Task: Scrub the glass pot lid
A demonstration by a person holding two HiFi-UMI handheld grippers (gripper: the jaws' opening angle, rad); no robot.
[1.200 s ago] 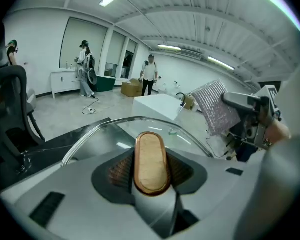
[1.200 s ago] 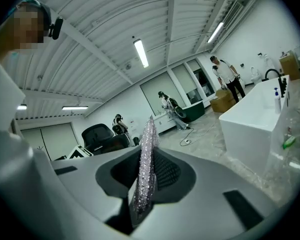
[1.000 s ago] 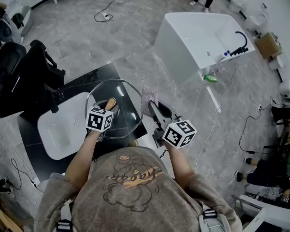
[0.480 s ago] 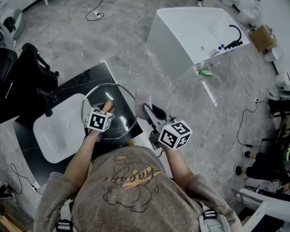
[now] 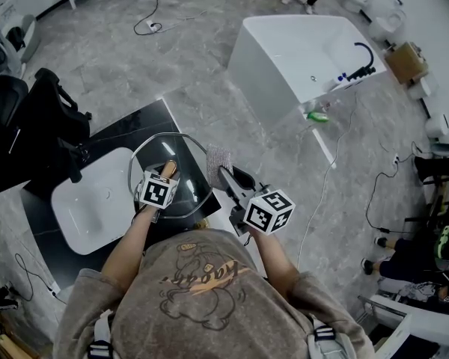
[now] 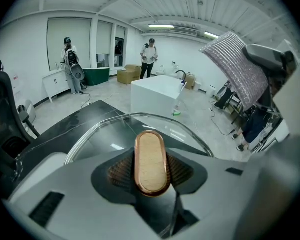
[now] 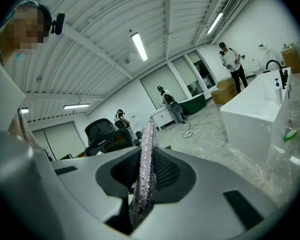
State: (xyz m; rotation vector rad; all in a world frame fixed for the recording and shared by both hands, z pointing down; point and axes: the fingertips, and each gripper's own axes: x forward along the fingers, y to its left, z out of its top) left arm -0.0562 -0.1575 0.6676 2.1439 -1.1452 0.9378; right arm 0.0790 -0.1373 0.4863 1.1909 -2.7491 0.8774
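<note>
Reaching forward side by side, both forearms (image 5: pixel 131 234) are bent in front of the chest. The left gripper (image 6: pixel 151 173), jaws partway closed, clamps the oval wooden knob (image 6: pixel 151 160) of the one round glass pot lid (image 5: pixel 188 163), which is over the black countertop's (image 5: pixel 135 129) right edge. The right gripper (image 7: pixel 145 184) pinches one silvery mesh scrubbing cloth (image 7: pixel 147 149), which stands upright just beside the lid's right rim.
</note>
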